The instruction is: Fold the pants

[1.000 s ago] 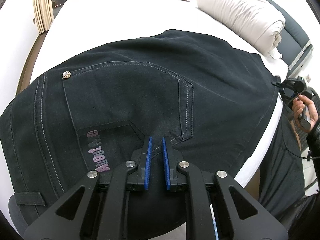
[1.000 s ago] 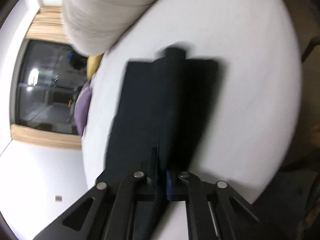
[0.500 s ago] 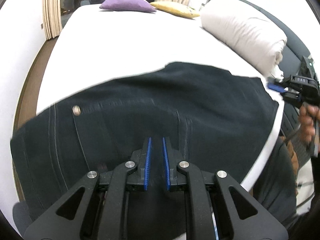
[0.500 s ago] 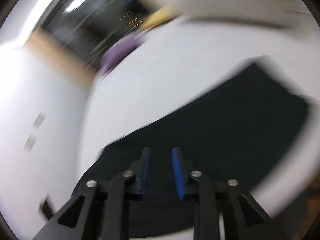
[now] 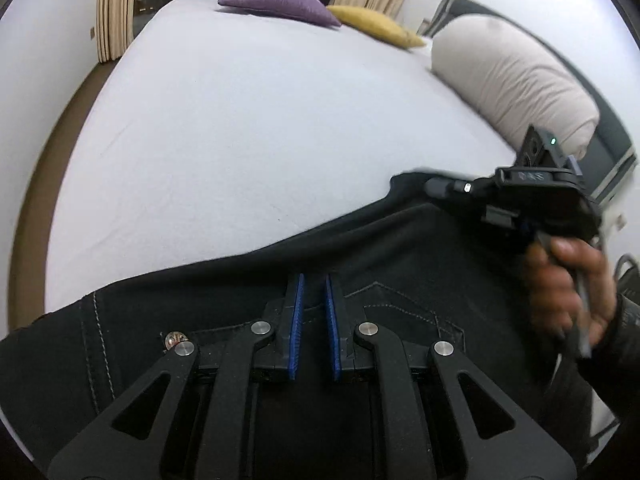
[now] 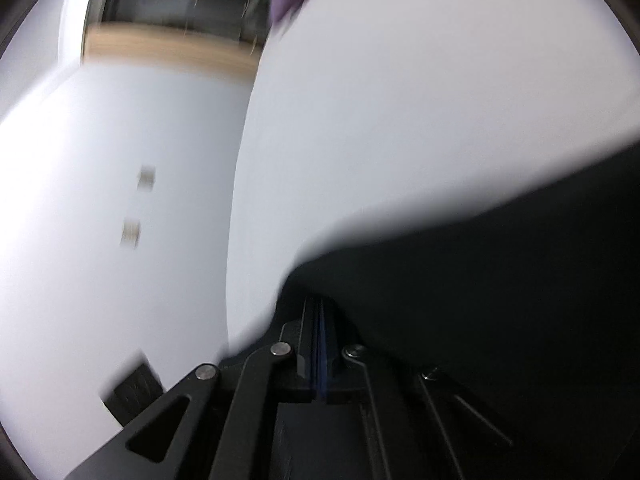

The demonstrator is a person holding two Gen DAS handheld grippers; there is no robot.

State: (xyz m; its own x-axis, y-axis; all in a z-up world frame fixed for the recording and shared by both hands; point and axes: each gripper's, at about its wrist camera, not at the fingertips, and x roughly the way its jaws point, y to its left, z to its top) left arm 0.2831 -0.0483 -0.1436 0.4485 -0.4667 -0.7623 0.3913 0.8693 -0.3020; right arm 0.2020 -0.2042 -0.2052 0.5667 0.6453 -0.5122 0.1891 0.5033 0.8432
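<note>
Left wrist view: left gripper (image 5: 313, 285), ribbed blue pads nearly together, narrow gap, pinching nothing, over black denim pants (image 5: 400, 264) with pale stitching and a metal rivet (image 5: 175, 338), spread flat along the near edge of the white bed (image 5: 260, 128). Right gripper (image 6: 321, 308): pads pressed together against dark fabric, blurred. Purple cushion (image 5: 276, 2), yellow cushion (image 5: 374, 24), rolled beige duvet (image 5: 512, 80) beyond.

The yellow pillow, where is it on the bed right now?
In the left wrist view the yellow pillow lies at the bed's far end, right of the purple pillow and left of the rolled beige duvet.
</note>
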